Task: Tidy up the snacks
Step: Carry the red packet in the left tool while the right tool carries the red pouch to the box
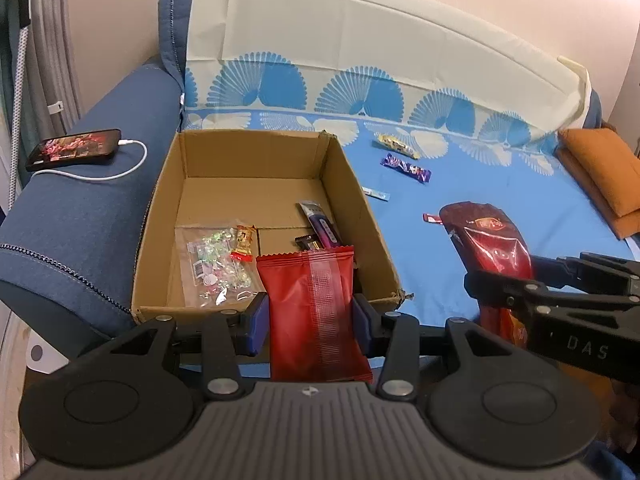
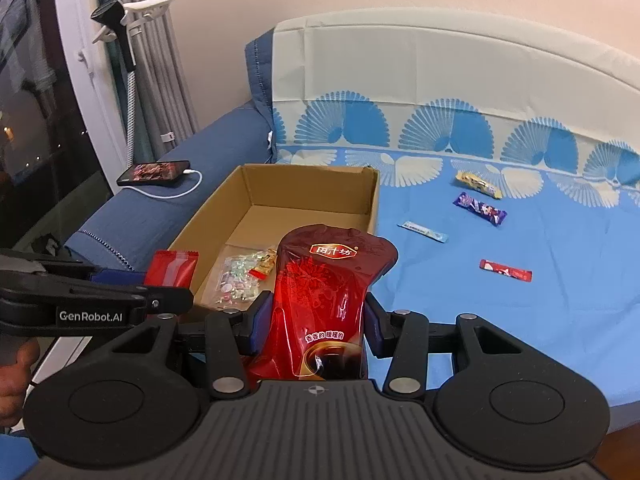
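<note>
Both grippers are loaded at the near edge of the cardboard box [image 1: 256, 184], which sits on the blue sofa cover [image 1: 500, 208]. The left gripper [image 1: 310, 322] has its jaws pinching a matte red snack packet [image 1: 310, 304] across its width, seam facing the camera; it looks light, soft and air-filled, so a mid-body grip like this should hold, though the film may crumple. The right gripper [image 2: 316, 320] has its jaws pressed against the waist of a glossy red pouch [image 2: 324, 284] with a printed drink on it; this one seems fuller and slicker, likely heavier, and could slide if squeezed loosely, so holding low on the narrowed part is sensible. Both tools point forward and slightly down toward the box, the left directly over the near wall, the right just beside it, to the right. Inside lie a clear bag of candies [image 1: 218, 268], a small orange sweet [image 1: 244, 244] and a purple bar [image 1: 320, 226]. 4 wrapped bars remain on the cover: yellow [image 1: 396, 146], purple [image 1: 406, 168], pale blue [image 1: 376, 194] and red [image 2: 506, 270].
</note>
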The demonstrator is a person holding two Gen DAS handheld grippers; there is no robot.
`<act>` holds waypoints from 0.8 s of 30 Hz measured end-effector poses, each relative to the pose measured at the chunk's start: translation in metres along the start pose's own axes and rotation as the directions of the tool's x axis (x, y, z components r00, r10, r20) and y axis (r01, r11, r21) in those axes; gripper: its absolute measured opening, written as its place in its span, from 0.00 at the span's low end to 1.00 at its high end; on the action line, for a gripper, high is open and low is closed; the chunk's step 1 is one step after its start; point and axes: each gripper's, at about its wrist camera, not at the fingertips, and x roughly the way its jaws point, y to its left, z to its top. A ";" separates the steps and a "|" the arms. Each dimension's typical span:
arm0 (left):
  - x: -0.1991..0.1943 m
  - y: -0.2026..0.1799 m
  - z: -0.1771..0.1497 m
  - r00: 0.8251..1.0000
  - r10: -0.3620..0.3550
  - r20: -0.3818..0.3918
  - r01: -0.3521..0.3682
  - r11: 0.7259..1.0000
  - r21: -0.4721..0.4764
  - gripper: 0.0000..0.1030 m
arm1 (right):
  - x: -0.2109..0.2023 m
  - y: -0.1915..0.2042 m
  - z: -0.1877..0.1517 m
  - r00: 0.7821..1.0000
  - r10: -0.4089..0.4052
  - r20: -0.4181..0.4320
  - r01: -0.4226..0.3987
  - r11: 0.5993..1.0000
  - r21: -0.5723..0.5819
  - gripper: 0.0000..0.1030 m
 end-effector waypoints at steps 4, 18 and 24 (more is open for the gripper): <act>-0.003 0.002 -0.001 1.000 -0.003 0.008 0.003 1.000 -0.009 0.47 | 0.000 0.004 0.001 1.000 -0.001 0.001 0.001 1.000 -0.016 0.48; 0.001 0.003 -0.001 1.000 -0.010 0.000 0.010 1.000 -0.020 0.47 | 0.007 0.005 0.001 1.000 -0.005 -0.024 0.004 1.000 -0.025 0.48; 0.007 0.007 0.001 1.000 -0.013 -0.012 0.013 0.999 -0.030 0.47 | 0.013 0.007 0.003 0.999 -0.009 -0.042 0.007 0.999 -0.034 0.48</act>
